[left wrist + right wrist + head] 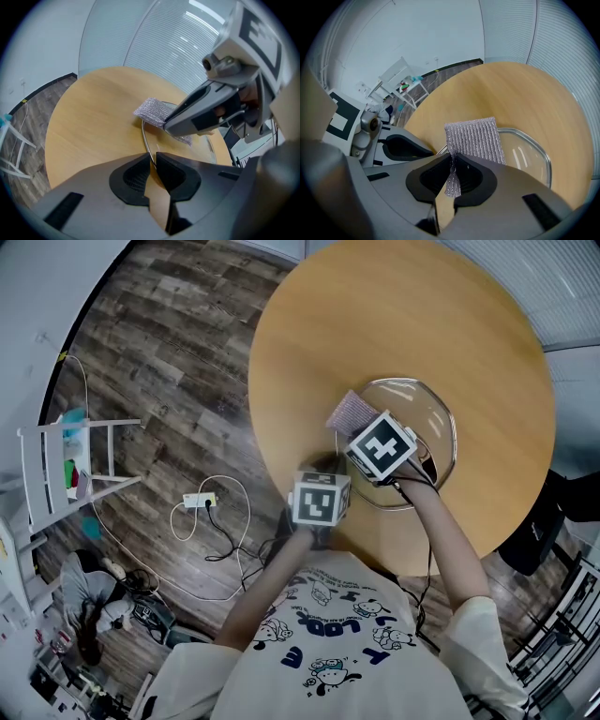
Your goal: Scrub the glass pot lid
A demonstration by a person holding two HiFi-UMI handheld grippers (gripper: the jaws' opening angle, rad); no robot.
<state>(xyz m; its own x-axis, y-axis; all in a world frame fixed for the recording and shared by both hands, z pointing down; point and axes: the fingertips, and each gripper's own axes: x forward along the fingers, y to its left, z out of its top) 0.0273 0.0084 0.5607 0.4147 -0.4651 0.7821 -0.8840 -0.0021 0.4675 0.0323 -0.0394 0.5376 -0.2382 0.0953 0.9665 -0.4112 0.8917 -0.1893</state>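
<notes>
My T-shirt (347,638) was nearest, printed with cartoon dogs and blue block letters that ran upside down, and I could not read them with confidence. Just beyond it, my left gripper (152,164) had its jaws pressed together on the thin metal rim of the glass pot lid (427,418), at its near edge. The gripper's marker cube bore only a black-and-white square pattern, no words. My right gripper (452,161) pinched one end of a silvery ribbed scrubbing cloth (474,138), and the rest of the cloth lay spread across the lid's left rim. The lid lay flat on the round wooden table (375,324), toward my side. In the head view the cubes and my hands hid the lid's centre. Farther off, on the dark plank floor (178,352), lay a white power strip (199,500) with looping cable. Beyond it stood a white rack (80,460), its contents too small to make out.
</notes>
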